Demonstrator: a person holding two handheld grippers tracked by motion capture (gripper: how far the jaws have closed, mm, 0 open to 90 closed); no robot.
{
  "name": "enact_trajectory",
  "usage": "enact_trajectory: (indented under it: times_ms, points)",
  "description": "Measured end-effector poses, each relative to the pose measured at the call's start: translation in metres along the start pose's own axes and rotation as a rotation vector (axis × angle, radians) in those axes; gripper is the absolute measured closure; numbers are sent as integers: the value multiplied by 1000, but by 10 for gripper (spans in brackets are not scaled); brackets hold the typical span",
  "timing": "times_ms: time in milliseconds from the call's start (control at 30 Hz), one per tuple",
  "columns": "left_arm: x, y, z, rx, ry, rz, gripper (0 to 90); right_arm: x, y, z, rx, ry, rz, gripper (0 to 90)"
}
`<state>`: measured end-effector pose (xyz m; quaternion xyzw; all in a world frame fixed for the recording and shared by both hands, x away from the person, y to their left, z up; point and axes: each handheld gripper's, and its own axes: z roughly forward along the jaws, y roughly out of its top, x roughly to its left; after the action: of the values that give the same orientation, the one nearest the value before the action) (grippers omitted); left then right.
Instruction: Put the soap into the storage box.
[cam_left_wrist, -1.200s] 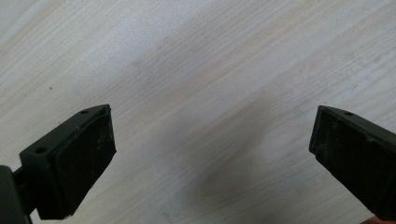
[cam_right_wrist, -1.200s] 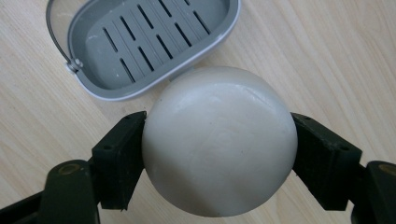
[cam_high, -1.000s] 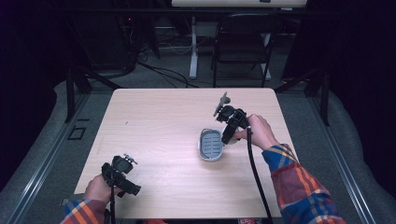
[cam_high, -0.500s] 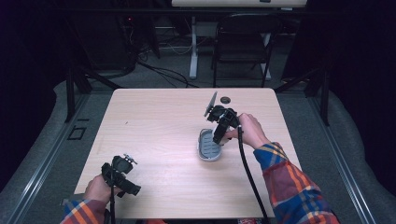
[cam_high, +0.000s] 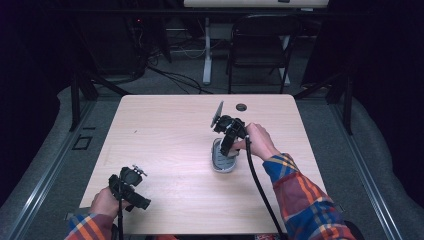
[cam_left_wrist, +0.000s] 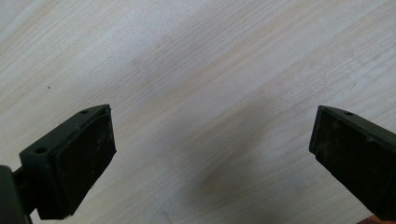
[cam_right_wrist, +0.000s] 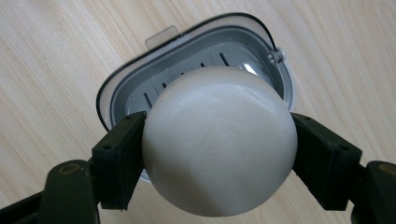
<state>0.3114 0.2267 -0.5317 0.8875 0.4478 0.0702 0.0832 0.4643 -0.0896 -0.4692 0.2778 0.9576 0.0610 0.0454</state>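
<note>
Right tongs (cam_right_wrist: 212, 154) pinching a white soap bar (cam_right_wrist: 219, 140) just above the grey soap dish (cam_right_wrist: 126, 98) | placing pending | left tongs (cam_left_wrist: 210, 154) idling spread over the bare counter (cam_left_wrist: 210, 56)

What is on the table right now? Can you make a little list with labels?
held thing: white soap bar, rounded
holder: right gripper, jaws shut on the soap's sides
below it: grey soap dish with drain slits, on the table
soap position: over the dish, not yet set in it
left gripper: open, holding nothing, over bare wood
surface: light wooden table
</note>
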Motion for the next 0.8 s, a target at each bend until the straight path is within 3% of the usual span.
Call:
enact_trajectory:
  times_ms: [400, 800]
  points:
    - [0, 0, 0, 2, 0, 3, 0, 1, 8, 19, 20, 21, 0, 240]
    - [-1, 0, 0, 1, 0, 2, 0, -1, 3, 35, 29, 27, 8, 240]
